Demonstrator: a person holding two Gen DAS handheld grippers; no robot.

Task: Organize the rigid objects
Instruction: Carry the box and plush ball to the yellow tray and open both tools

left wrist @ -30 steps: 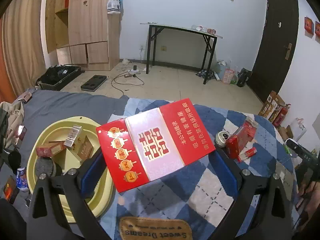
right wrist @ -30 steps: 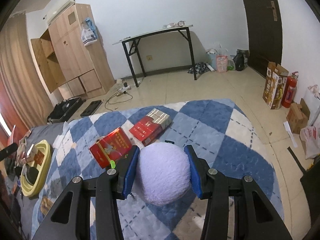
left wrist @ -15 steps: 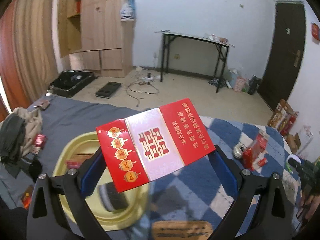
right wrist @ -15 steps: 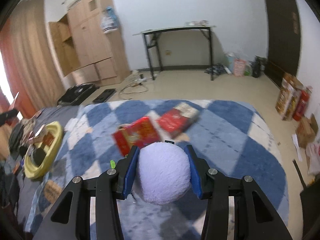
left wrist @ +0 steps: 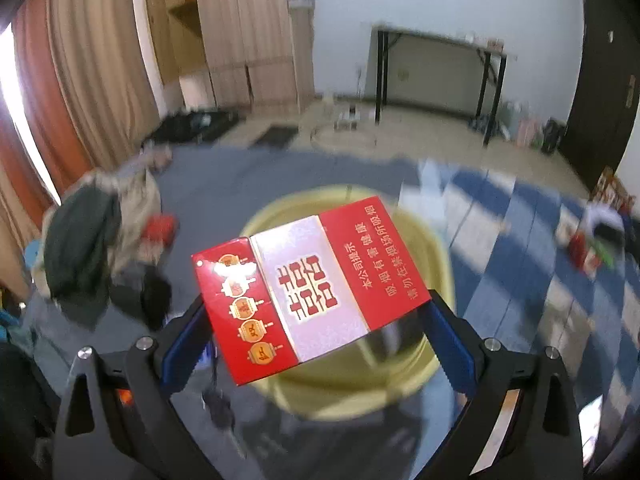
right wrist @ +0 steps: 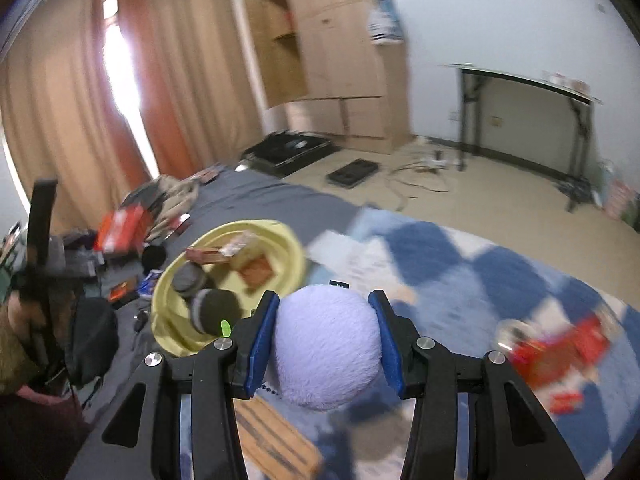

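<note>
Now both hands have swung across the bed toward the yellow basin (right wrist: 168,292), which a second ago lay off to one side of each view. The left claw (left wrist: 316,320) is pinched on a red carton (left wrist: 310,288), its blue pads pressing the two short ends, and the basin rim (left wrist: 440,256) has come directly beneath and ahead of it; earlier the carton hung over the blue checked blanket (left wrist: 520,240) with the basin well to the left. The right claw (right wrist: 326,344) is clamped on a fluffy lilac ball (right wrist: 326,344), pads sunk slightly into its sides. The basin has shifted from the far left edge of that view to just ahead-left of the claw, and already holds a few small boxes (right wrist: 256,272) and dark round things.

Judging by this, the carton is about ready to be lowered and let go into the basin, so the sorting step in the left hand is nearly finished. The ball looks soft rather than rigid, so whether it belongs in the same basin cannot be told. More red packs (right wrist: 560,356) lie on the blanket off to the right claw's right, not yet collected.
</note>
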